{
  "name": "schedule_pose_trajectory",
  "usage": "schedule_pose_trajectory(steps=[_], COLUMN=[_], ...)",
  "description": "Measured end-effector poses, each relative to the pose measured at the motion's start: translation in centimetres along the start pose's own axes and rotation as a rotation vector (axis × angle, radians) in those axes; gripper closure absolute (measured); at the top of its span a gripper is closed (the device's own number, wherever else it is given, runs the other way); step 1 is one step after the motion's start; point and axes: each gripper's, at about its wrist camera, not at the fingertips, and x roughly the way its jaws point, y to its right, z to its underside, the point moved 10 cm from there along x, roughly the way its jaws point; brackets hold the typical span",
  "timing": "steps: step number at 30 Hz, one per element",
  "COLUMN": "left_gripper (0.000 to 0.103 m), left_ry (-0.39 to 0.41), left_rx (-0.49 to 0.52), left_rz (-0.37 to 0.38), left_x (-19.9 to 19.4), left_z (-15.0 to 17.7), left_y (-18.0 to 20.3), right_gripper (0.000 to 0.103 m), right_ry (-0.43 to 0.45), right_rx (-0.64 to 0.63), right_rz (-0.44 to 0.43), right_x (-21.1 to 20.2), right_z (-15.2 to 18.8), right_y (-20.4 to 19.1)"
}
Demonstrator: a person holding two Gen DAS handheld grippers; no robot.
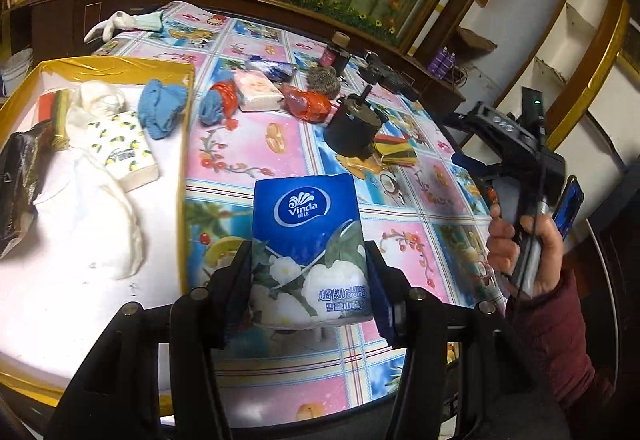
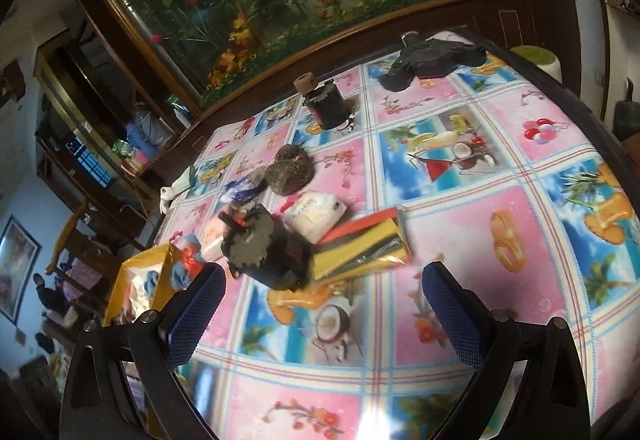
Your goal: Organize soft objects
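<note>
My left gripper (image 1: pixel 308 280) is shut on a blue Vinda tissue pack (image 1: pixel 308 240) and holds it above the table, just right of the gold-rimmed box (image 1: pixel 186 144). The box holds a lemon-print tissue pack (image 1: pixel 124 148), a blue cloth (image 1: pixel 162 108), white soft items and a dark bag. My right gripper (image 2: pixel 324 312) is open and empty above the tablecloth, near a pack of coloured sponges (image 2: pixel 360 244) and a white tissue pack (image 2: pixel 314 214). The right gripper also shows in the left wrist view (image 1: pixel 516 144), held by a hand.
On the flowered tablecloth (image 2: pixel 460 220) lie a black cylindrical part (image 2: pixel 268 252), a steel scourer (image 2: pixel 290 168), orange-red bags (image 1: pixel 306 102), a dark jar (image 2: pixel 326 106), black gear (image 2: pixel 428 58) and a white glove (image 1: pixel 116 22). A cabinet stands behind.
</note>
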Motion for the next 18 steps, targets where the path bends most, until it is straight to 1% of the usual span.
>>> schedule_pose_trajectory(steps=[1, 3, 4, 5, 6, 7, 8, 10, 12, 15, 16, 17, 18], left_gripper=[0.052, 0.052, 0.052, 0.052, 0.052, 0.052, 0.052, 0.052, 0.052, 0.052, 0.052, 0.052, 0.052], left_ry=[0.004, 0.002, -0.001, -0.005, -0.008, -0.011, -0.016, -0.029, -0.035, -0.035, -0.034, -0.034, -0.037], left_rx=[-0.005, -0.016, -0.02, -0.024, -0.028, -0.031, -0.035, -0.041, -0.038, -0.035, -0.034, -0.033, -0.034], left_rz=[0.002, 0.007, 0.009, 0.01, 0.012, 0.013, 0.014, 0.02, 0.022, 0.022, 0.022, 0.02, 0.019], left_x=[-0.2, -0.3, -0.2, 0.0, 0.1, 0.2, 0.4, 0.8, 0.9, 0.8, 0.7, 0.7, 0.8], left_z=[-0.1, -0.1, 0.0, 0.0, 0.1, 0.2, 0.2, 0.5, 0.6, 0.6, 0.6, 0.6, 0.6], left_y=[-0.3, -0.9, -1.1, -1.3, -1.5, -1.7, -1.8, -1.8, -1.7, -1.6, -1.6, -1.6, -1.6], right_gripper=[0.003, 0.003, 0.004, 0.008, 0.016, 0.019, 0.023, 0.023, 0.023, 0.023, 0.026, 0.041, 0.054], right_ry=[-0.01, -0.022, -0.03, -0.051, -0.079, -0.104, -0.121, -0.138, -0.124, -0.124, -0.14, -0.158, -0.156], right_rx=[0.012, 0.019, 0.018, 0.017, 0.023, 0.043, 0.065, 0.104, 0.119, 0.099, 0.082, 0.065, 0.037], right_rz=[0.034, 0.136, 0.172, 0.207, 0.24, 0.257, 0.25, 0.238, 0.246, 0.273, 0.275, 0.271, 0.282], right_x=[0.4, 1.3, 1.8, 2.4, 3.0, 3.6, 4.1, 5.1, 5.8, 7.0, 7.8, 8.5, 8.9], right_z=[-0.6, -1.6, -1.9, -1.9, -1.7, -1.4, -1.2, -1.0, -1.5, -2.3, -2.0, -1.7, -1.5], right_y=[0.4, 2.0, 2.7, 3.4, 4.2, 4.9, 5.1, 5.4, 5.6, 5.4, 4.9, 4.6, 4.3])
